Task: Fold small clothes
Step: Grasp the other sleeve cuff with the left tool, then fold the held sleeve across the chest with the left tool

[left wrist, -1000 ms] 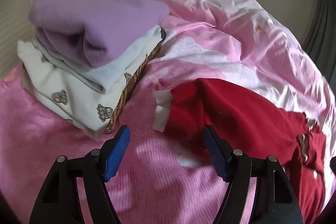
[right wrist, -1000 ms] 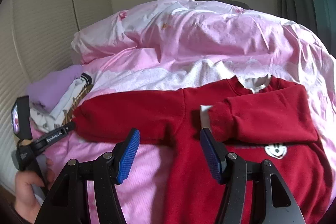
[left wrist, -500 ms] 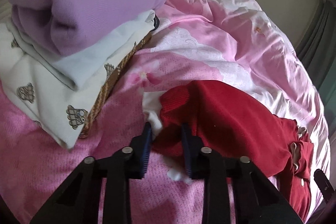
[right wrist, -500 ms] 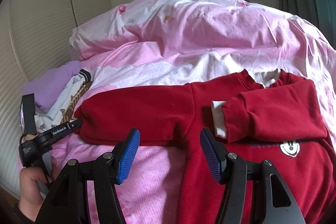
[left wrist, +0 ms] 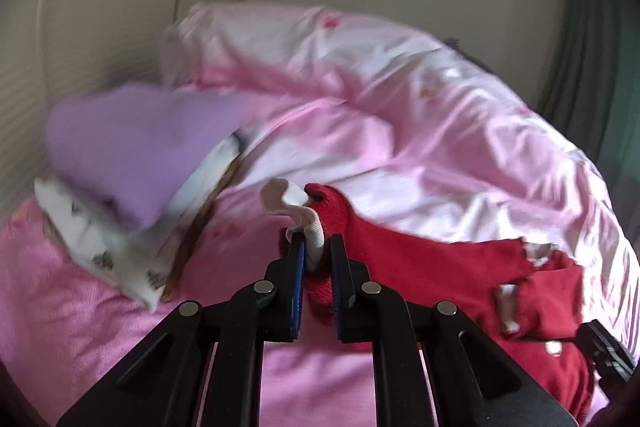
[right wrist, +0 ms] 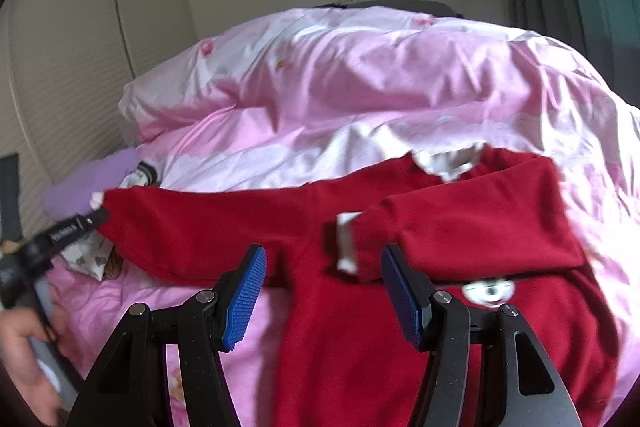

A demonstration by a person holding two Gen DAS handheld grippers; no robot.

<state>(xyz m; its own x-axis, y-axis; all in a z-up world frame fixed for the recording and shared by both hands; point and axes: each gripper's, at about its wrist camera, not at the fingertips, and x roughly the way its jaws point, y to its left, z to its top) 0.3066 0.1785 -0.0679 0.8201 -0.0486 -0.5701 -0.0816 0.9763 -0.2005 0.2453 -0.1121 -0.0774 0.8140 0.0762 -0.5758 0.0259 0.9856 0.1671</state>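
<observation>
A small red sweater (right wrist: 360, 327) with white cuffs and a cartoon mouse print lies on the pink bed. Its right sleeve (right wrist: 480, 219) is folded across the chest. My left gripper (left wrist: 316, 251) is shut on the cuff end of the left sleeve (left wrist: 340, 219) and holds it lifted above the bed; it also shows in the right wrist view (right wrist: 96, 217) at the sleeve tip. My right gripper (right wrist: 324, 291) is open and empty, hovering over the sweater's body below the folded cuff (right wrist: 346, 243).
A stack of folded clothes, a purple one (left wrist: 132, 155) on a white patterned one (left wrist: 100, 247), sits at the left. A rumpled pink duvet (right wrist: 380, 87) is heaped behind the sweater. A wall and cupboard doors (right wrist: 80, 67) stand beyond.
My left gripper closed on the left sleeve's cuff and lifted it off the bed. The right gripper stayed open above the sweater, shifting slightly.
</observation>
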